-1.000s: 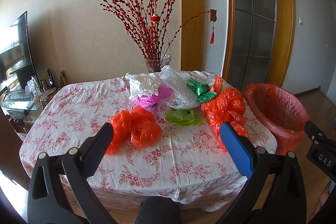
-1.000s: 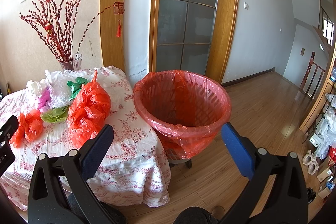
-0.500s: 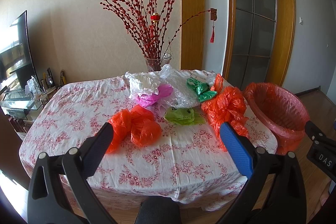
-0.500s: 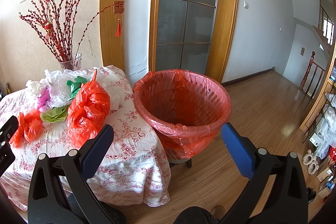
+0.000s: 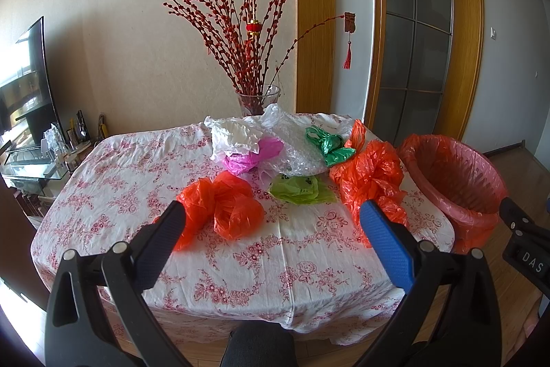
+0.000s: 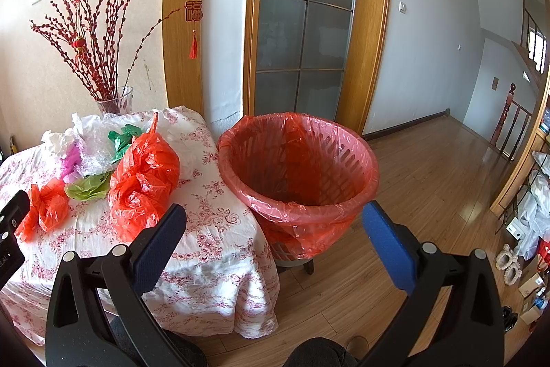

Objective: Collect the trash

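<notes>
nothing is collected yet: the bin (image 6: 297, 174) beside the tabletop (image 5: 240, 250) appears empty, and the crumpled bags (image 5: 223, 205) are all left lying on the cloth. both the left gripper (image 5: 271, 222) and right gripper (image 6: 273, 222) are held with jaws released, grasping nothing.

crinkled glossy plastic bags (image 5: 369, 176), cloth tablecloth (image 5: 299, 263)

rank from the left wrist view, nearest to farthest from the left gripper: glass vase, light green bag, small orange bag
1. small orange bag, just ahead, toward the left jaw.
2. light green bag, mid-table, centre.
3. glass vase, at the table's far edge by the wall.
</notes>
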Demonstrator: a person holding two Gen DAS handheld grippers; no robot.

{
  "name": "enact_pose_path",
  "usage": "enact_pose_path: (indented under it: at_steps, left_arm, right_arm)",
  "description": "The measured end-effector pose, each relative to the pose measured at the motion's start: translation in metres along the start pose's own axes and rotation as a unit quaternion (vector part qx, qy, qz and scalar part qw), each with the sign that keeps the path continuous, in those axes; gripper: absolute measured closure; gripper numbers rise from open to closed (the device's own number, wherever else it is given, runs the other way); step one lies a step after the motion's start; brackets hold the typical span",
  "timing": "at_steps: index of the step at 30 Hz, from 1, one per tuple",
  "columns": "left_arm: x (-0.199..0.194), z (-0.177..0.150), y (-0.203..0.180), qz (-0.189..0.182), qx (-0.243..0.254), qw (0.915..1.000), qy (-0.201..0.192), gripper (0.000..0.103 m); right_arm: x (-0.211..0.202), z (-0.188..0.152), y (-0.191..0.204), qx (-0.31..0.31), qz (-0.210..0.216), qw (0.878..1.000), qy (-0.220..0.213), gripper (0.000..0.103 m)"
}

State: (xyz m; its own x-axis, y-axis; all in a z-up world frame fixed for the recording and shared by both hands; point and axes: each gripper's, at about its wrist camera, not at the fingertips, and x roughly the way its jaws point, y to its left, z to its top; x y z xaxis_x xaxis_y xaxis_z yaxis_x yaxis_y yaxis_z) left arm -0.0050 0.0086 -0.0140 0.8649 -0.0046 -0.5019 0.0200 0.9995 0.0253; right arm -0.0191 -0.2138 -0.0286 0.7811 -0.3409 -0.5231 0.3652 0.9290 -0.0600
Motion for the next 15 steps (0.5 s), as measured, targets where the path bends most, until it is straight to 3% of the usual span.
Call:
enact_pose_path:
  at_steps: [8,15]
  left_arm:
    - [0.005,-0.004,0.006,0.011,-0.005,0.9999,0.001,0.004]
    - [0.018,-0.001,0.046,0.064,-0.030,0.9975,0.006,0.004]
  right_arm:
    - [0.003,-0.006,0.001,0.000,0.004,1.000,0.004,0.002]
    - [0.019,0.003,0.016,0.001,0.044,0.999,0.017,0.002]
